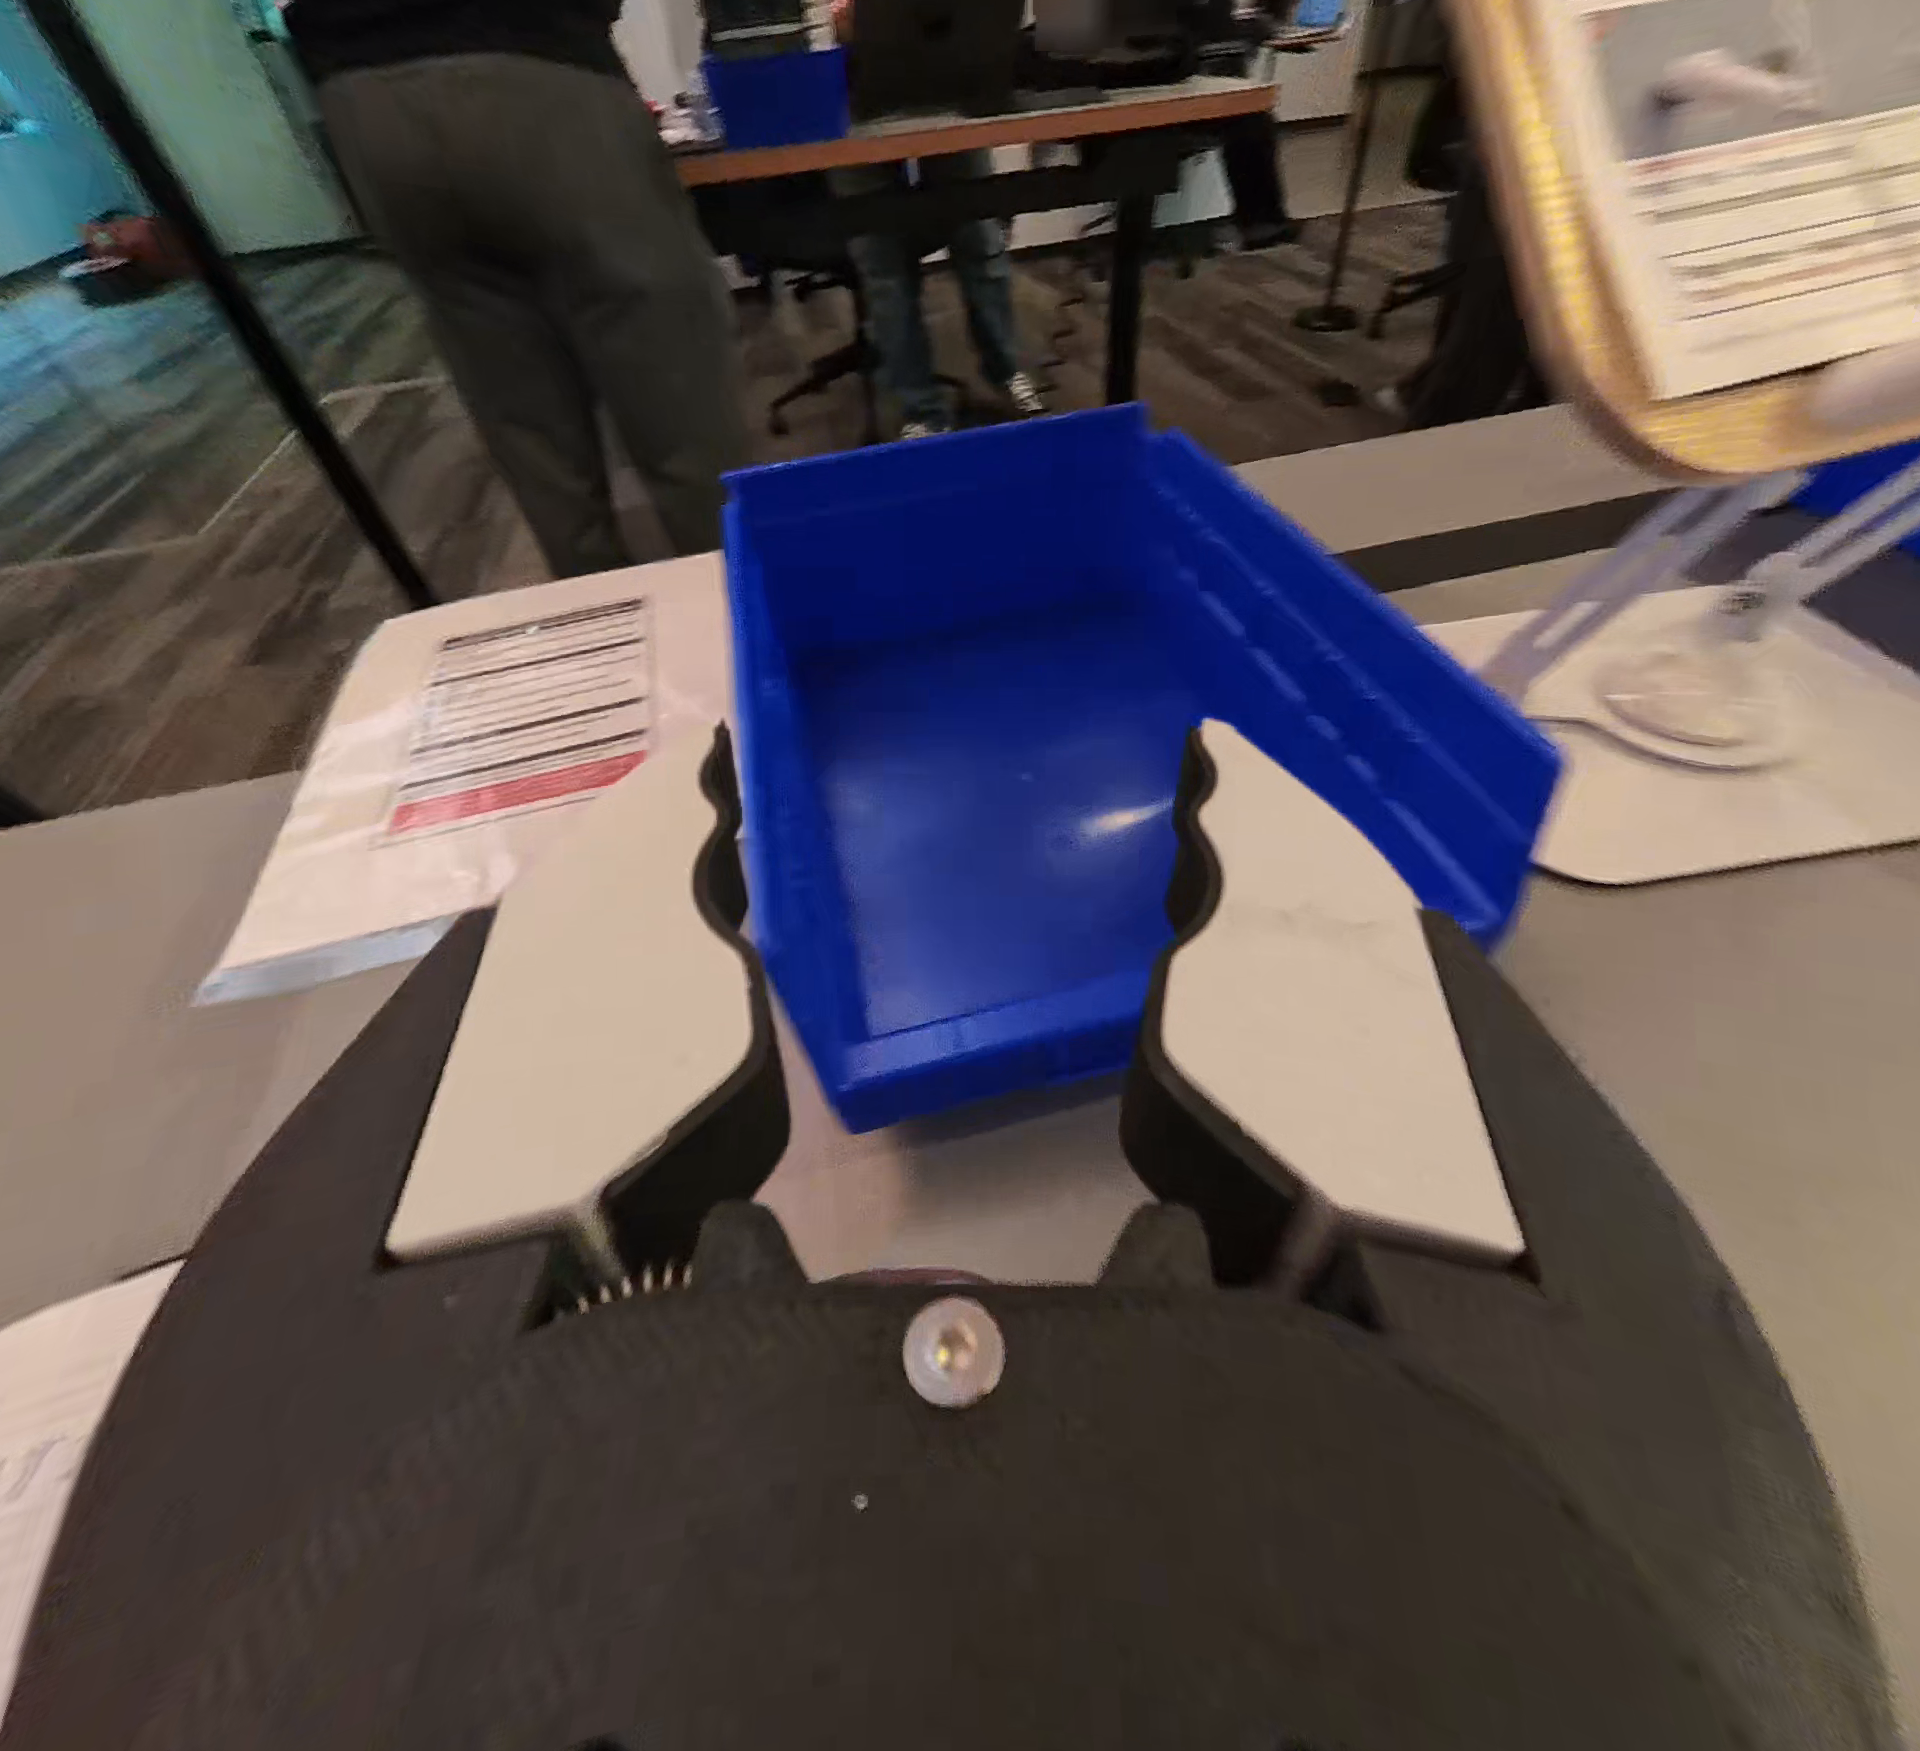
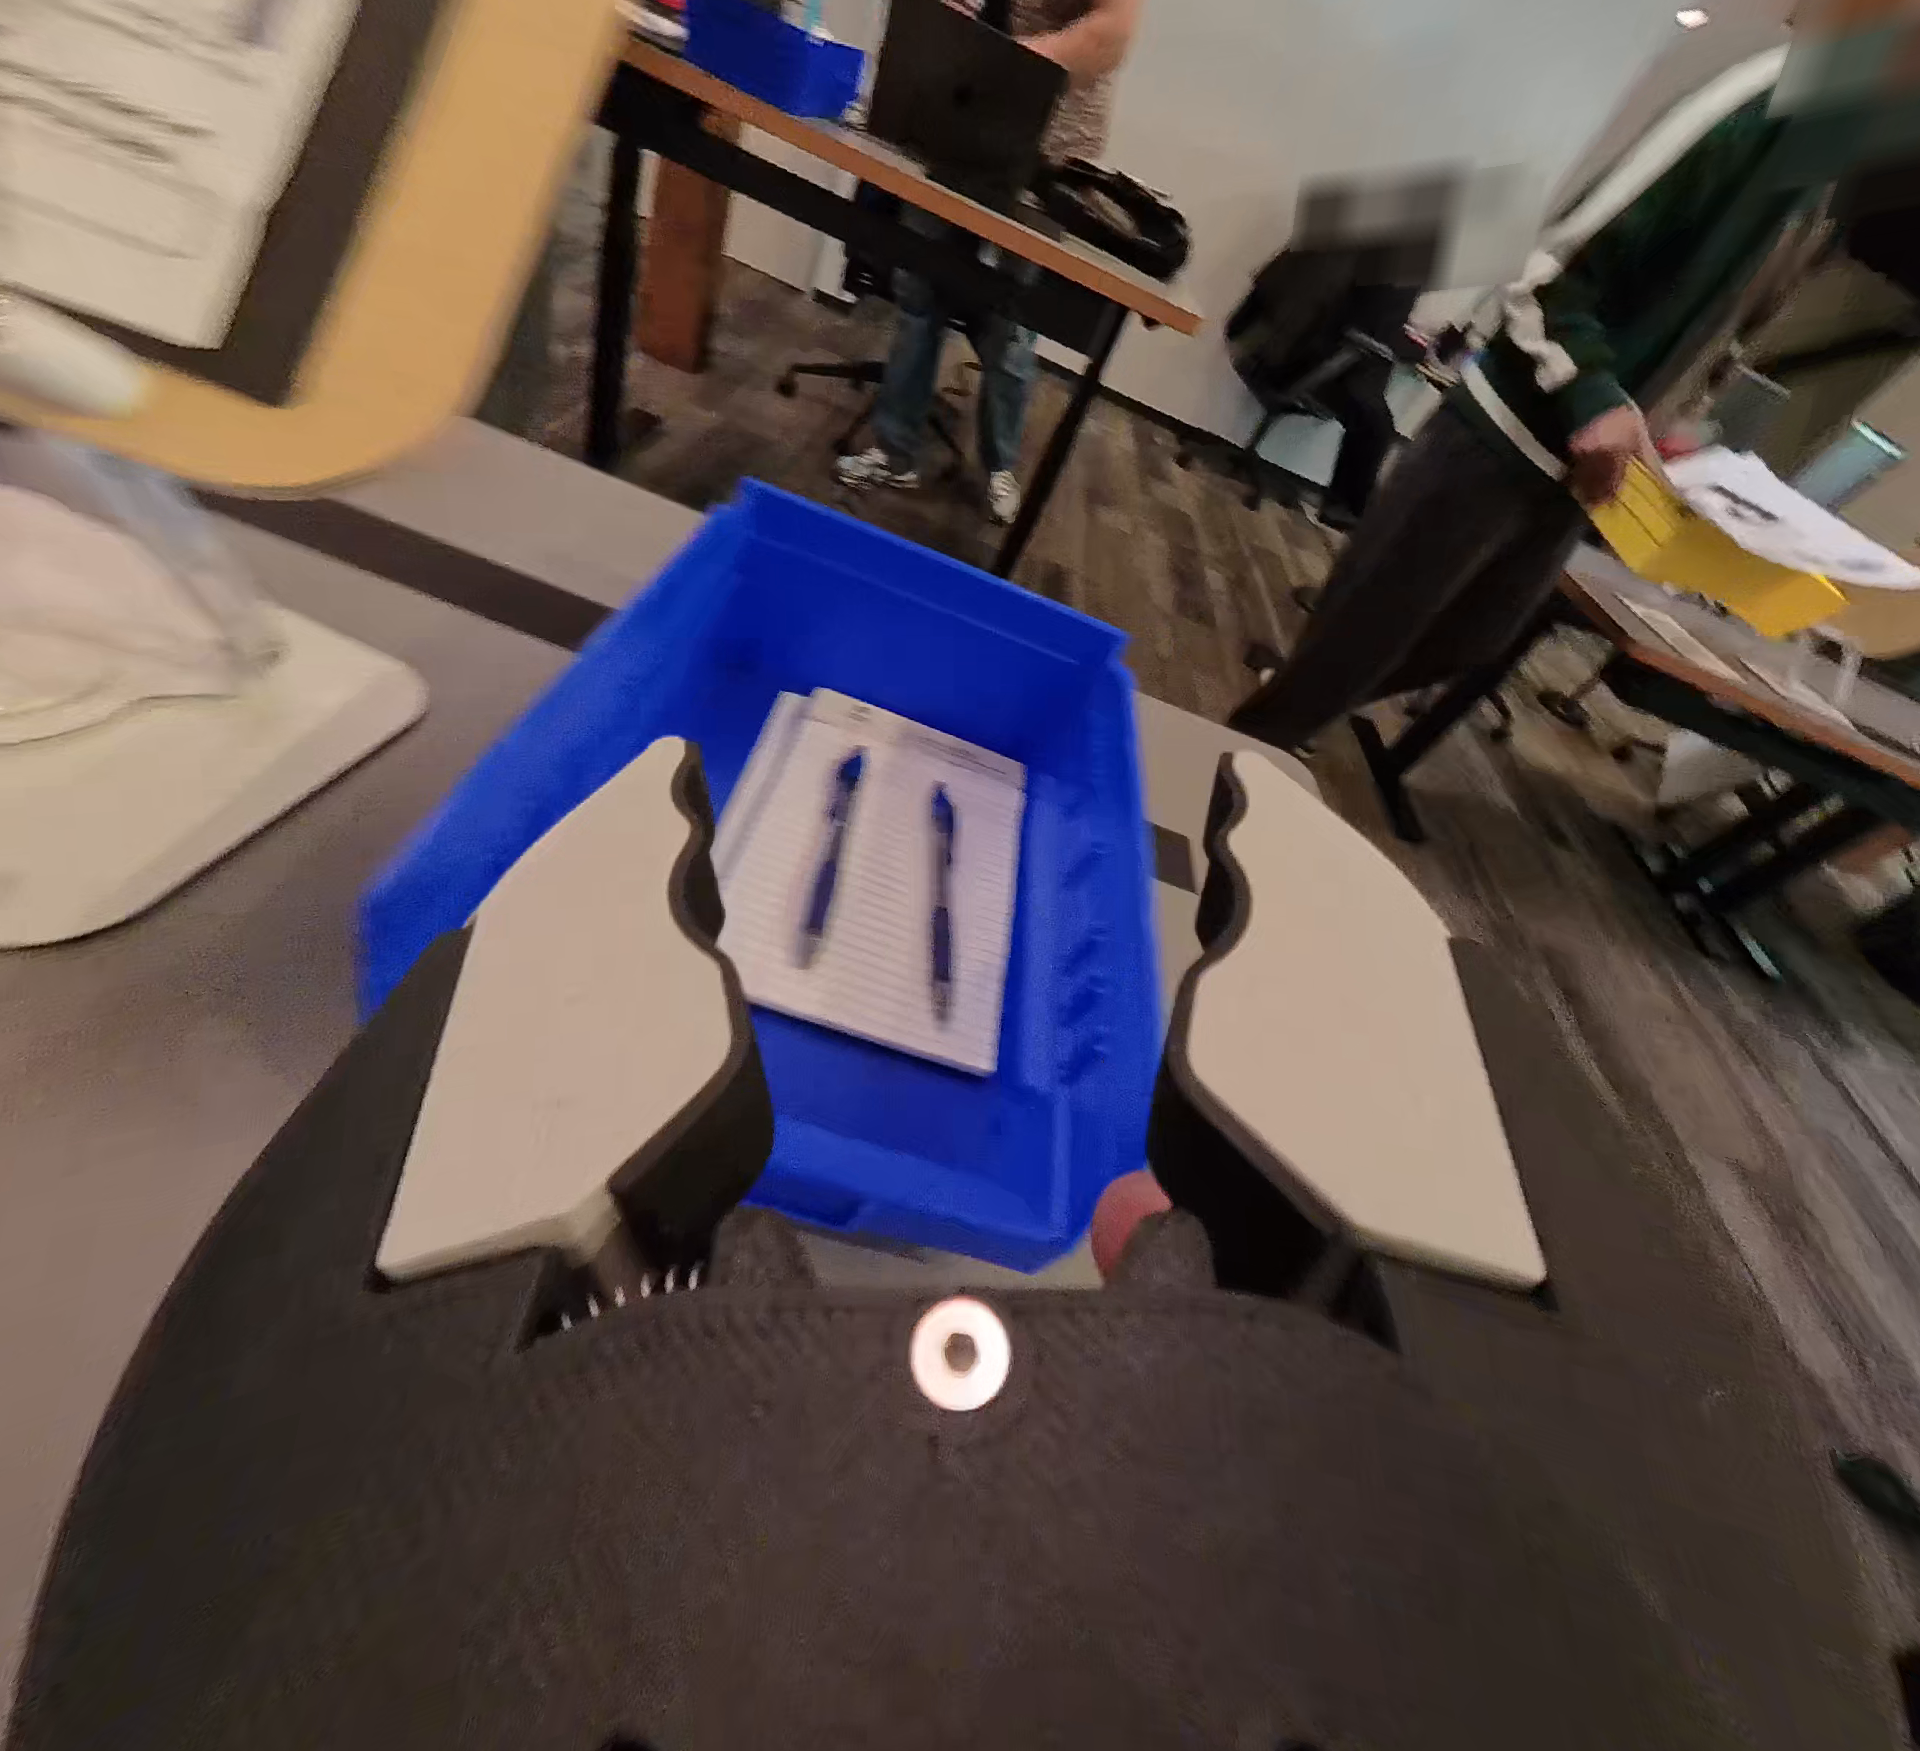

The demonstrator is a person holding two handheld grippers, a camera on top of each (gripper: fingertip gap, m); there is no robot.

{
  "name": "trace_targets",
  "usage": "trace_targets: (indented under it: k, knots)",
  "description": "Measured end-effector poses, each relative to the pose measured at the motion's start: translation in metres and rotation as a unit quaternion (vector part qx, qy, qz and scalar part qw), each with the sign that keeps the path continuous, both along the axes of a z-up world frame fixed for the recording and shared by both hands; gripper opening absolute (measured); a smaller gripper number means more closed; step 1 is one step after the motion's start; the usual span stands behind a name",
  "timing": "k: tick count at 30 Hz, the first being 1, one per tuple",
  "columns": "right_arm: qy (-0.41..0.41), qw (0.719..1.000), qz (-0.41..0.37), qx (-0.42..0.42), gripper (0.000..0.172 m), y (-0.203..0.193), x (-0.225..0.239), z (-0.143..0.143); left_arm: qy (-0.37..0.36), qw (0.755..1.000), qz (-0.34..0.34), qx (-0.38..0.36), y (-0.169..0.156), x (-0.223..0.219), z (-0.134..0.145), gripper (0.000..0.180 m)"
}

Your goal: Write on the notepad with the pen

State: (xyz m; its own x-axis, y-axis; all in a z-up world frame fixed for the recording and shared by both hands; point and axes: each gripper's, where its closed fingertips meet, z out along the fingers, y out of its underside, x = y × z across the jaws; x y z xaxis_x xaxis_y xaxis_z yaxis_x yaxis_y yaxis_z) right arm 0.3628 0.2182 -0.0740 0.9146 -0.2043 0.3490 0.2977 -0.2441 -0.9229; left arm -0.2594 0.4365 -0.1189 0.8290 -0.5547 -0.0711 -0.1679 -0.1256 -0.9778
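Through my right wrist view I count one lined notepad, lying flat inside one blue bin, with a second sheet edge peeking out at its 9 o'clock side. Two blue pens rest on the pad, side by side and nearly parallel, the second pen at 3 o'clock of the first. My right gripper hovers above the bin, spread wide and grasping nothing, touching nothing I can see. The bin sits on a grey surface.

Through my left wrist view I see one more blue bin, with nothing inside it. My left gripper is also released wide, bare. One printed sheet lies at 9 o'clock of that bin.
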Motion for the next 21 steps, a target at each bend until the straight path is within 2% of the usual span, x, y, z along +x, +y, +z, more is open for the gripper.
trace_targets:
  k: [4, 6, 9, 15, 21]
  knots:
    - [0.070, 0.996, -0.046, -0.006, 0.096, -0.002, 0.074, -0.007, -0.011, 0.998, 0.046, -0.029, 0.031, -0.027, -0.016, 0.087]
    - [0.089, 0.994, -0.062, -0.014, 0.097, -0.002, 0.104, -0.015, -0.007, 0.998, 0.048, -0.048, 0.042, -0.029, -0.025, 0.094]
    - [0.105, 0.990, -0.086, -0.037, 0.107, 0.000, 0.136, -0.032, 0.005, 0.996, 0.054, -0.065, 0.054, -0.029, -0.038, 0.100]
    - [0.138, 0.983, -0.071, -0.098, 0.125, 0.023, 0.150, -0.077, 0.024, 0.994, 0.044, -0.097, 0.065, -0.020, -0.063, 0.100]
    - [0.156, 0.981, -0.047, -0.110, 0.126, 0.043, 0.144, -0.105, 0.046, 0.991, 0.020, -0.121, 0.068, -0.003, -0.087, 0.090]
